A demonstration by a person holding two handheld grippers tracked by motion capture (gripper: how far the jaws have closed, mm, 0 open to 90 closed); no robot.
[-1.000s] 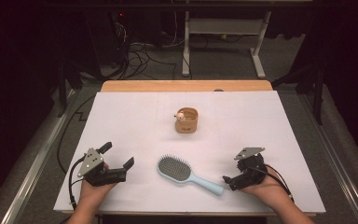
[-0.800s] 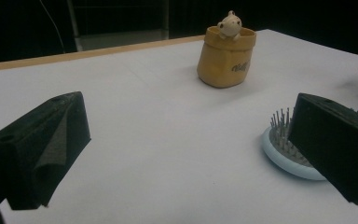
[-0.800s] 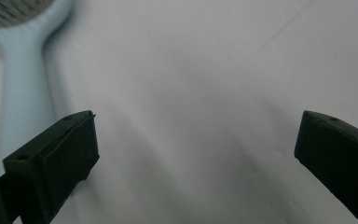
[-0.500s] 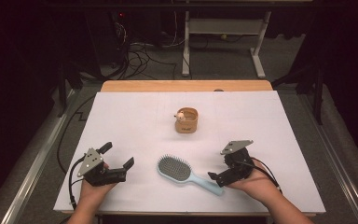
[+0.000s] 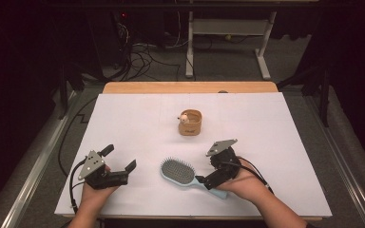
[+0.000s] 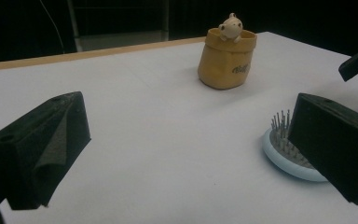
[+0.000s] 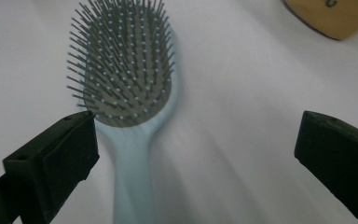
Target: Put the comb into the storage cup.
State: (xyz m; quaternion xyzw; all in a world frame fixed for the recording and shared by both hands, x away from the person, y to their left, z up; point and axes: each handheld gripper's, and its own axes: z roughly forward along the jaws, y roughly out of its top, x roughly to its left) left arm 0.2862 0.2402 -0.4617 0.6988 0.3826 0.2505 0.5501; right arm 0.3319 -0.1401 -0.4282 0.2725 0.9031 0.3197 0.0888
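**Right hand-held gripper spread over the hairbrush handle**

The right hand-held gripper [image 5: 208, 175] is held low over the handle of the light-blue hairbrush [image 5: 183, 174], with its jaws spread wide and nothing clasped between them. In the right gripper view [image 7: 196, 154] the handle [image 7: 133, 177] is seen rising between the two black jaws, close beside the left-hand one and well apart from the other; whether that jaw touches the brush cannot be told. The brush is laid flat on the white worktop [image 5: 138, 123], bristles up, near the front edge, with its head turned toward the left hand-held gripper.

The left hand-held gripper [image 5: 122, 159] is held at the front left of the worktop, its jaws likewise wide apart and empty. In the left gripper view [image 6: 186, 154] the head of the brush [image 6: 284, 154] is partly hidden behind the right-hand jaw.

Farther back, near the middle of the worktop, a small tan pouch [image 5: 191, 123] is stood upright, with a pale little figure [image 5: 184, 118] perched at its rim. The same pouch [image 6: 227, 58] is seen beyond the jaws in the left gripper view.
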